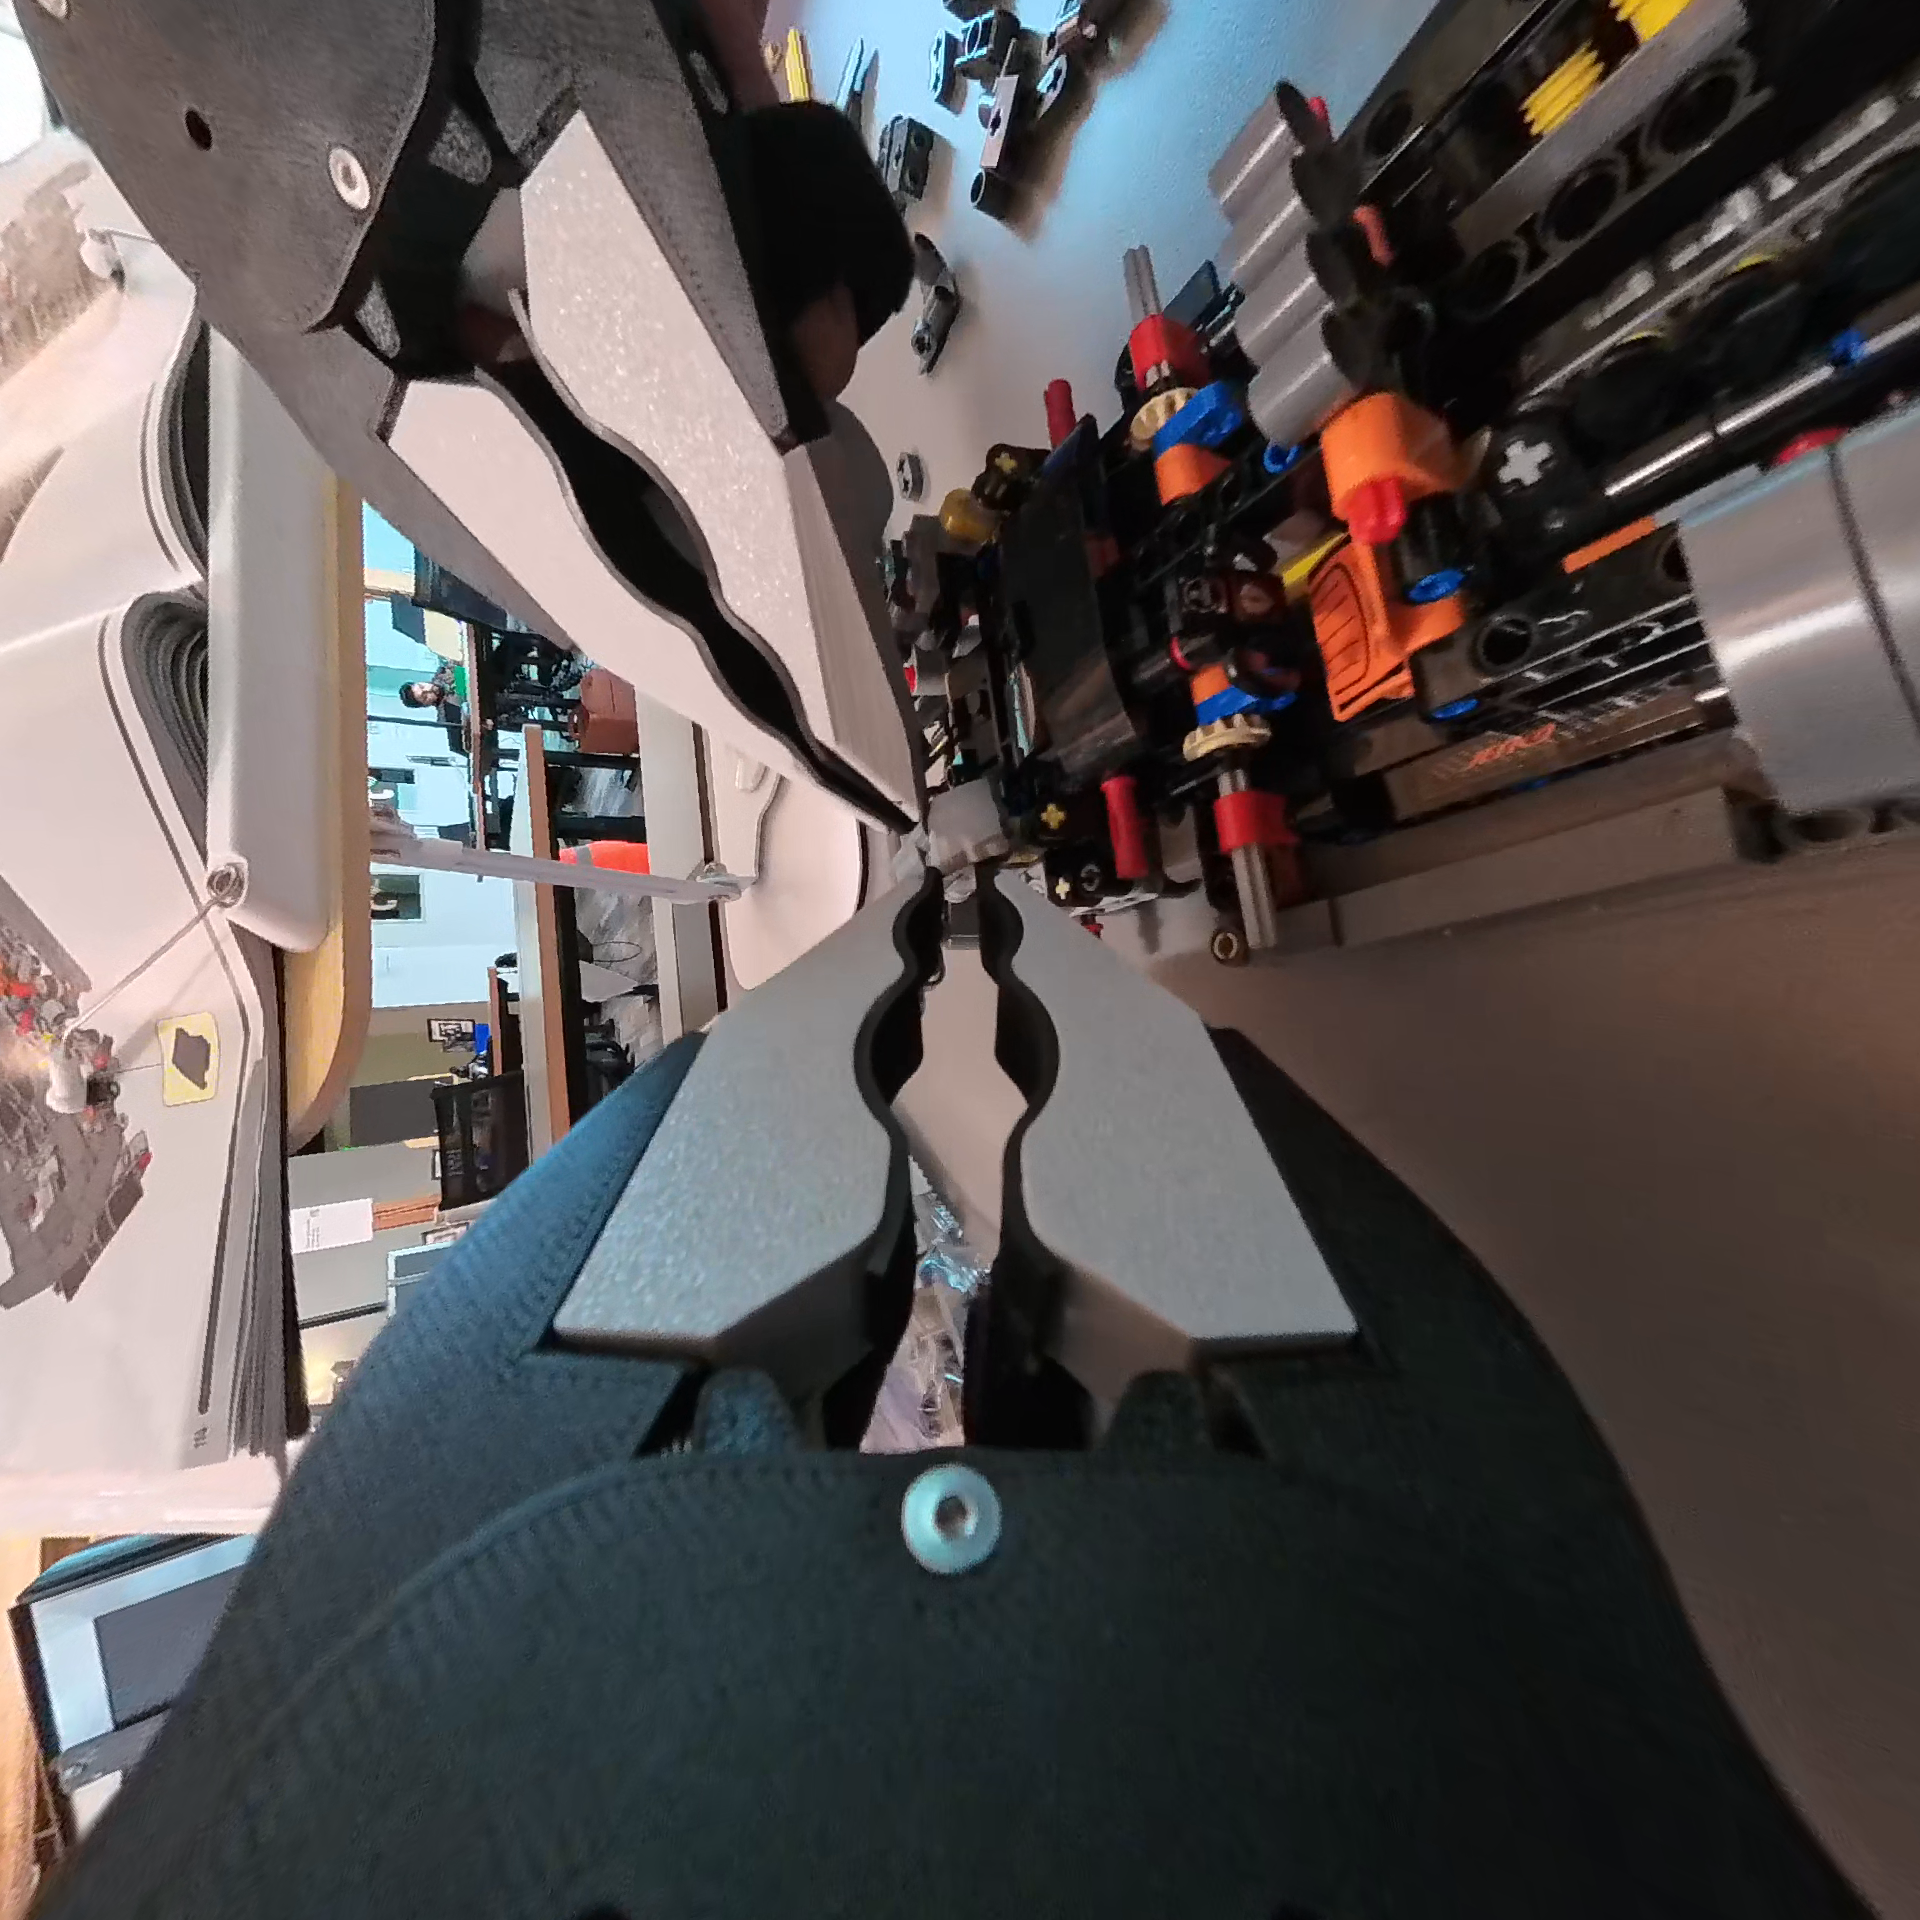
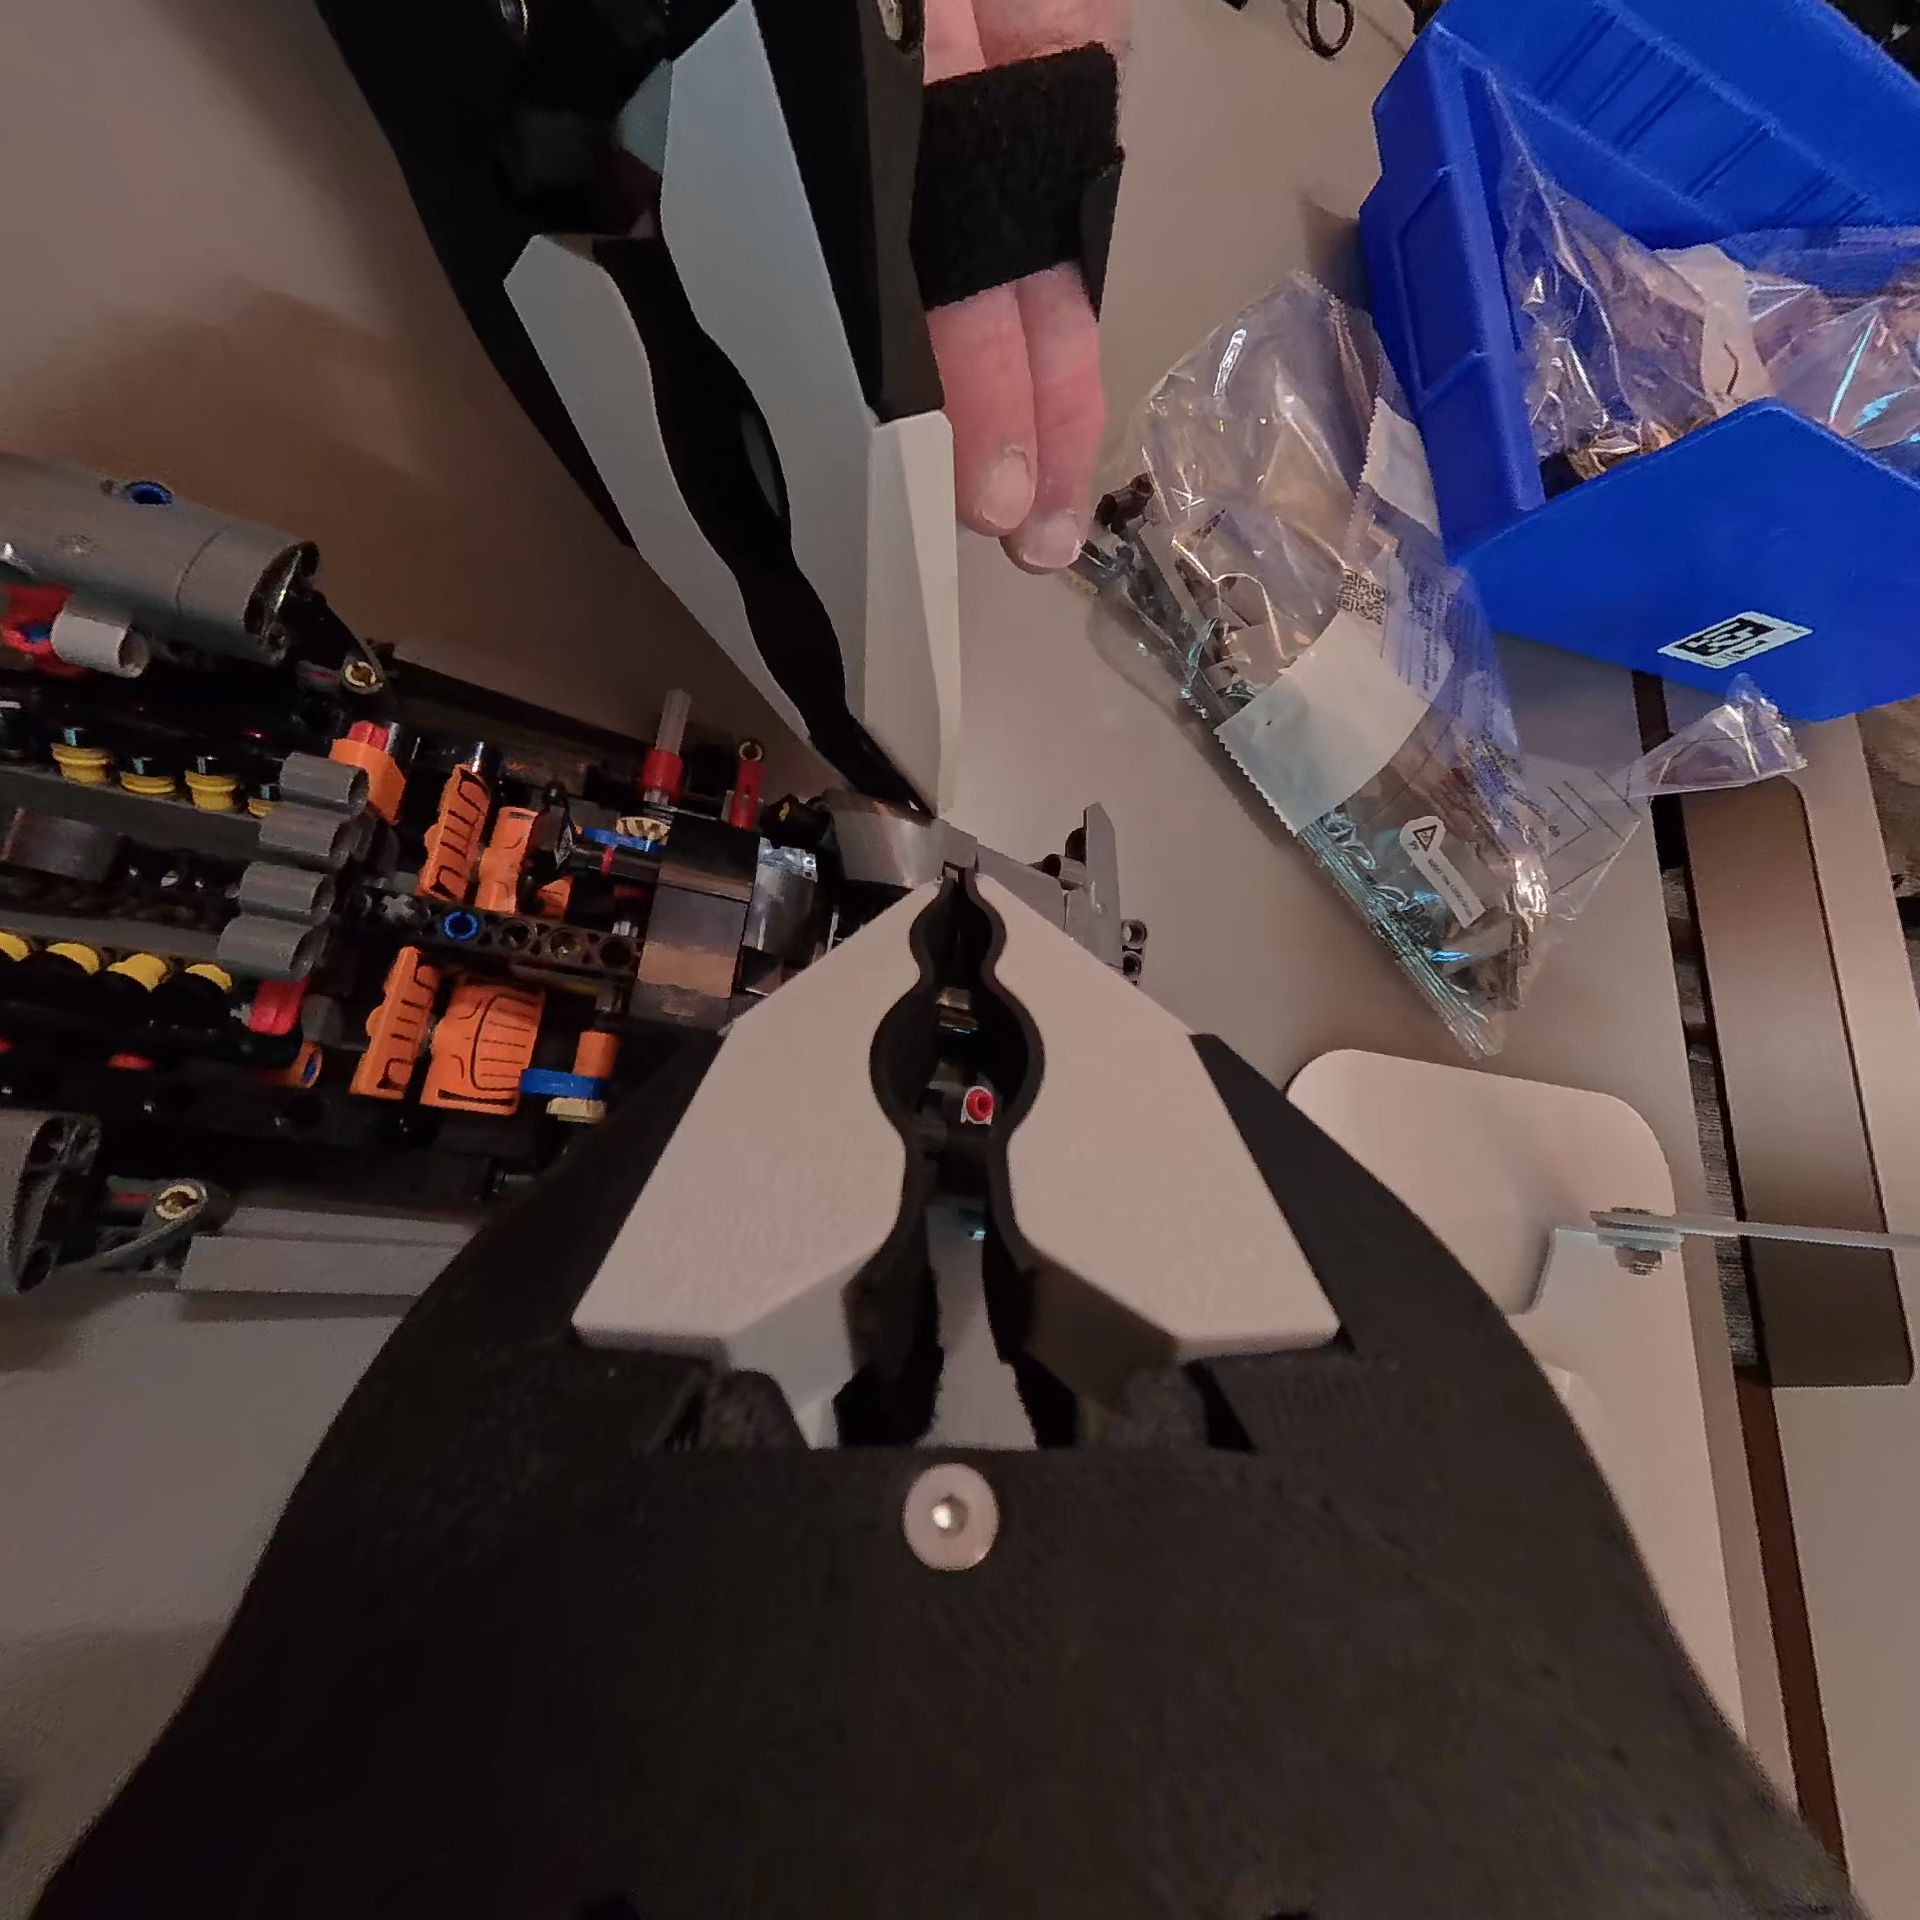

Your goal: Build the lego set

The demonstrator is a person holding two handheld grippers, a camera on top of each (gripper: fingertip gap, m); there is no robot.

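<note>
A: In the left wrist view, your left gripper (image 1: 958, 896) had its jaws drawn narrow, the tips pinching a small light grey piece (image 1: 966, 831) at the near end of the building-brick model (image 1: 1299, 582). Your right gripper (image 1: 914, 821) came in from the upper left, tips together at that same grey piece.

B: Any writing there?

A: An orange mark on a dark beam (image 1: 1496, 743) of the model, too blurred to read. A yellow sticker (image 1: 189, 1058) sat on the white stand at left. Loose black connectors (image 1: 997, 104) lay on the table beyond.

B: And the right wrist view?

A: Your right gripper (image 2: 958, 878) was closed, tips meeting on the edge of a grey panel (image 2: 1049, 883) jutting from the model (image 2: 416, 914). The left gripper (image 2: 920, 805) reached down from above, touching the grey part beside it. Two of your fingers (image 2: 1023, 436) showed under a black strap.

B: Labels?

A: A clear bag of parts (image 2: 1351, 665) carried a white printed strip and a square code; the blue bin (image 2: 1662, 416) bore a white coded sticker (image 2: 1733, 639).
</note>
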